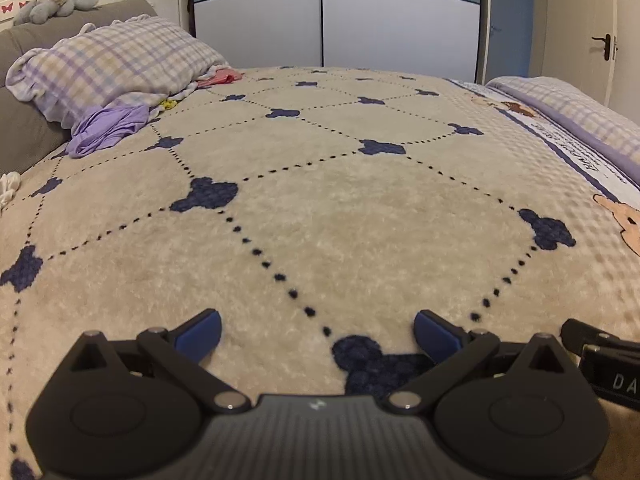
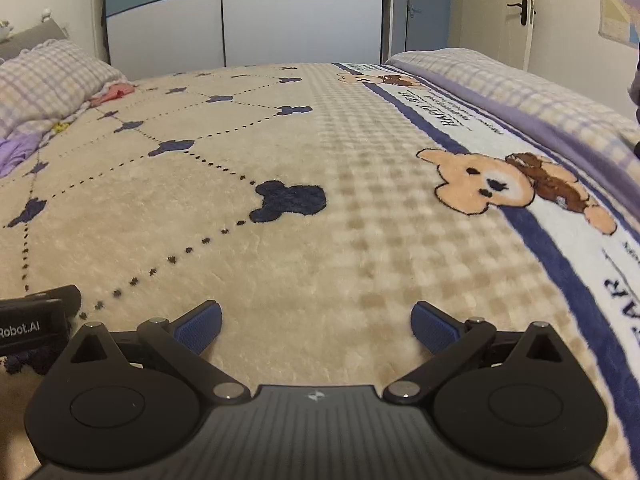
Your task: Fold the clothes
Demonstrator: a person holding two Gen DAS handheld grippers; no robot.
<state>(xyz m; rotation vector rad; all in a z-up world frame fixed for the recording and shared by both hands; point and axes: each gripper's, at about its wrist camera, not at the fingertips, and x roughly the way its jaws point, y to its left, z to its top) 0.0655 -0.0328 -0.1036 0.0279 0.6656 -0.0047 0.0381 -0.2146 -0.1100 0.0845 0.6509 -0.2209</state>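
A crumpled purple garment (image 1: pixel 106 130) lies at the far left of the bed beside the checked pillow (image 1: pixel 116 64), with a pink garment (image 1: pixel 222 78) further back. In the right wrist view the purple garment (image 2: pixel 14 154) and the pink garment (image 2: pixel 114 94) show at the left edge. My left gripper (image 1: pixel 317 334) hovers low over the beige fleece blanket (image 1: pixel 340 216), open, nothing between its blue pads. My right gripper (image 2: pixel 316 326) is open too, just to the right of the left one, over the checked part of the blanket (image 2: pixel 360 208).
A white cloth (image 1: pixel 9 188) peeks in at the bed's left edge. A second checked pillow or quilt (image 2: pixel 500 84) lies along the right side. A grey headboard (image 1: pixel 24 36) carries a plush toy (image 1: pixel 60 0). Wardrobe doors (image 1: pixel 328 20) and a door (image 2: pixel 516 12) stand behind.
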